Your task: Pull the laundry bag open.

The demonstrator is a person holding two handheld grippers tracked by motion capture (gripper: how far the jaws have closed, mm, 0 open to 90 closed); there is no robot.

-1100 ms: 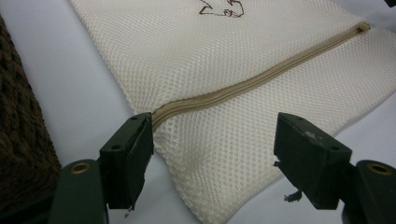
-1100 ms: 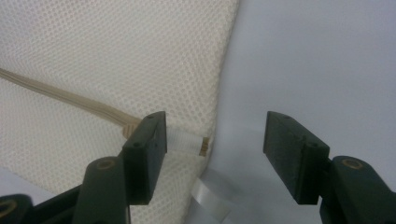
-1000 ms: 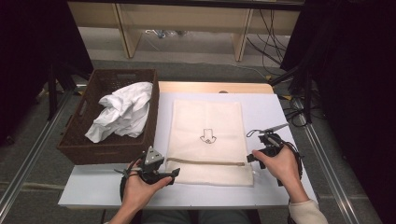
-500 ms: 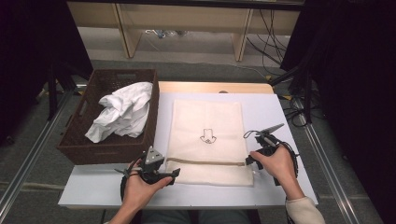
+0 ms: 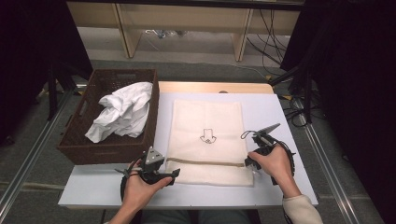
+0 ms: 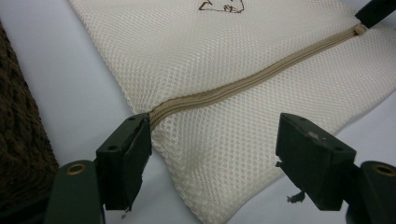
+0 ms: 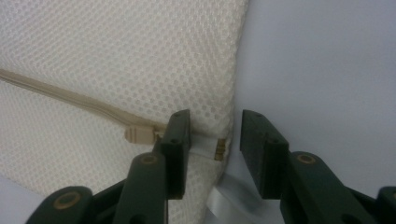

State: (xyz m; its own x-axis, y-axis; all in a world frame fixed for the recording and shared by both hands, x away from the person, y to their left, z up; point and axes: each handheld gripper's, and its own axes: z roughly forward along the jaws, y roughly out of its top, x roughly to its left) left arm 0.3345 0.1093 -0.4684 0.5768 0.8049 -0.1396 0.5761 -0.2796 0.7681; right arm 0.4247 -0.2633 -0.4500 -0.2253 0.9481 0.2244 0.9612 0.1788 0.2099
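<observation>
A cream mesh bag [image 5: 208, 135] with a small black drawing lies flat on the white table [image 5: 275, 112]. A beige zipper [image 5: 205, 162] crosses its near end. My left gripper [image 5: 173, 175] is open at the bag's near-left corner. In the left gripper view its jaws [image 6: 215, 140] straddle that corner where the zipper [image 6: 252, 81] ends, without pressing it. My right gripper [image 5: 249, 162] is at the bag's right edge. Its jaws [image 7: 215, 123] have just been closing. The bag's edge and zipper end sit between them, and a gap remains at the right pad. The zipper pull [image 7: 138, 135] lies just left of the left jaw.
A dark wicker basket [image 5: 79, 144] stands at the table's left with crumpled white cloth [image 5: 123, 114] in it; its wall [image 6: 18, 140] is close to my left gripper. Bare table runs along the bag's right side and near edge.
The right hand has shifted slightly left onto the bag's right edge and its jaws have narrowed around it. The left hand and the bag have not moved.
</observation>
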